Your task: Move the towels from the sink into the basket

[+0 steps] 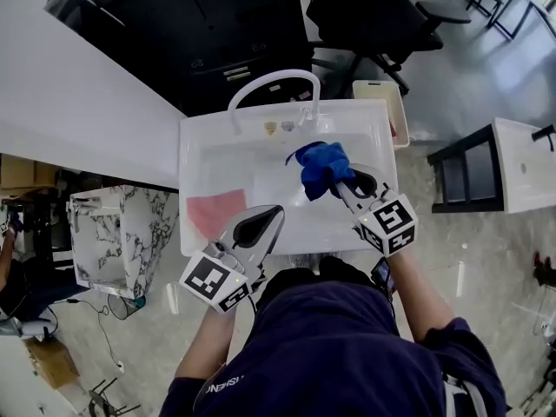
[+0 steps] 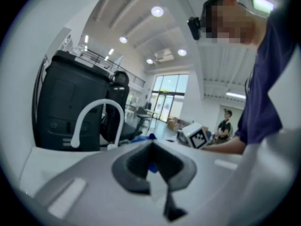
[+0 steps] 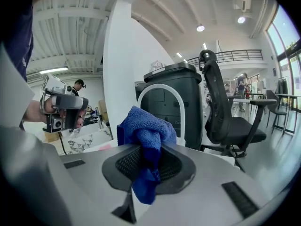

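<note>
My right gripper is shut on a blue towel and holds it bunched above the right half of the white sink. In the right gripper view the blue towel is pinched between the jaws of the right gripper, with one end hanging down. A pink towel lies flat in the left of the sink basin. My left gripper hovers over the sink's front edge beside the pink towel, jaws together and empty. In its own view the left gripper holds nothing.
A white arched faucet stands at the back of the sink. To the left of the sink is a marbled open box, and behind its right corner a beige bin. A black cabinet and an office chair lie beyond.
</note>
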The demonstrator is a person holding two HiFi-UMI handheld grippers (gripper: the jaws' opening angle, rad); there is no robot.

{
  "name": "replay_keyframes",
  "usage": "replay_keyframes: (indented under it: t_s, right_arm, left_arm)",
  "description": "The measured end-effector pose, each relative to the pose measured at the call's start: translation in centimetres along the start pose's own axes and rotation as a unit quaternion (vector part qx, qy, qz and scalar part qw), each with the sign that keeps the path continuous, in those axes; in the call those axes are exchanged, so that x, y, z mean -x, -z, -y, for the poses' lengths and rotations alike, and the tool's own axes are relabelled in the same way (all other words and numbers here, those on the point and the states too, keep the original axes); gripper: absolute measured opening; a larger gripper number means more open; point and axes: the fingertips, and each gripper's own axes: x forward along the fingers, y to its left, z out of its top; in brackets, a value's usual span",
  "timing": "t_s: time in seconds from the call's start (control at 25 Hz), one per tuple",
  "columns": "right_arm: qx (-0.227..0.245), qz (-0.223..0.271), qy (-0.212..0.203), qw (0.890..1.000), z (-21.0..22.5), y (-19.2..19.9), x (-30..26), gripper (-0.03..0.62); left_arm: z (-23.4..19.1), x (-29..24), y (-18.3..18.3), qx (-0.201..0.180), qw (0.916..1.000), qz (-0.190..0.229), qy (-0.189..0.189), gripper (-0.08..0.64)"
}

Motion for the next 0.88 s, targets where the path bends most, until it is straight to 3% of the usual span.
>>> replay_keyframes:
  t_s: [0.48,0.88]
  right_arm:
    - [0.007,0.001,0.082,0.997,-3.7,-1.3,3.0,0.058]
    - [-0.003,0.007,0.117,0.993,-2.4,-1.3,6.0,0.058]
  left_arm:
    - [-0.5,3.2,0.1,0.002,0.9970,0.018,0.075,0.003]
    - [0.9,1.9,-0.1,-0.001,0.9938,0.021,0.109,0.002]
